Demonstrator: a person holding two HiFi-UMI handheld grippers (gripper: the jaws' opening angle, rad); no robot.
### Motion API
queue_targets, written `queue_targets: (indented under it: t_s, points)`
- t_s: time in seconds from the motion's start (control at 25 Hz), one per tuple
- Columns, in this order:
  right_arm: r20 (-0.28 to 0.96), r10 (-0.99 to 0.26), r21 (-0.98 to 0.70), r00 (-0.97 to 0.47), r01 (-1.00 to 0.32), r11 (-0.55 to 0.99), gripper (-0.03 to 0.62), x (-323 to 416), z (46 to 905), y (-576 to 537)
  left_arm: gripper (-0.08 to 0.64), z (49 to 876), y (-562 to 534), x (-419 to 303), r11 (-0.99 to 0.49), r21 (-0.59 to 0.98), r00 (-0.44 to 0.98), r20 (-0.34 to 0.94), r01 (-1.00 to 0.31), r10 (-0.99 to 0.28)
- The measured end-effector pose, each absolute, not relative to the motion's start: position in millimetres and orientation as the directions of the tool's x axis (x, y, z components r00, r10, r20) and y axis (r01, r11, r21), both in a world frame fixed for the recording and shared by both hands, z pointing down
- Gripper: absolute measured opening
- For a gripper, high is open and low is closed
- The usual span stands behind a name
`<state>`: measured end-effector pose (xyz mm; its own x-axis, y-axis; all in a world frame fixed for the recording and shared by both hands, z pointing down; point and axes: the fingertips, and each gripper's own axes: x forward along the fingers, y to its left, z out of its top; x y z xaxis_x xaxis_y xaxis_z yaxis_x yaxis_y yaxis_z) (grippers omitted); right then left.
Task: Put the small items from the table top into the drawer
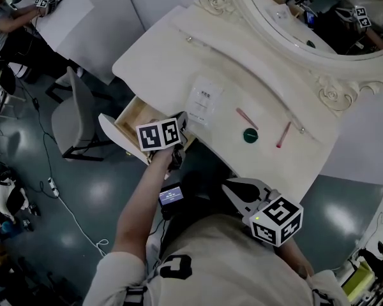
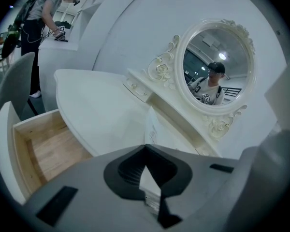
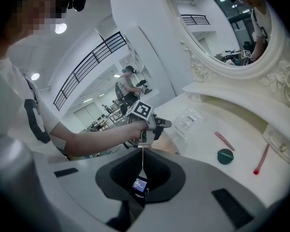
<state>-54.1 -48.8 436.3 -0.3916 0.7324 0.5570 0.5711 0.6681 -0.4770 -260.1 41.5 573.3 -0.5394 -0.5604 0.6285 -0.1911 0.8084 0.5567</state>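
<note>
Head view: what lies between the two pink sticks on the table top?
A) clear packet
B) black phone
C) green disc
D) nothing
C: the green disc lies between the left pink stick and the right pink stick. The clear packet lies further left, nearer the open drawer.

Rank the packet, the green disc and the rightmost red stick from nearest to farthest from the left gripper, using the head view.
1. Packet: just ahead and right of the left gripper.
2. Green disc: further right, past the packet.
3. Red stick: farthest right, beyond the disc.
</note>
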Motion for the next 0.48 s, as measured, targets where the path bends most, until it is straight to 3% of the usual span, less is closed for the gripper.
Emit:
queue_targets:
  t_s: [0.48]
  points:
    - [0.543, 0.749, -0.469, -0.378, 0.604, 0.645, 0.028, -54, 431, -26, 0.057, 557, 72, -249, 0.8, 0.572, -0.567, 0.604, -0.181, -0.56]
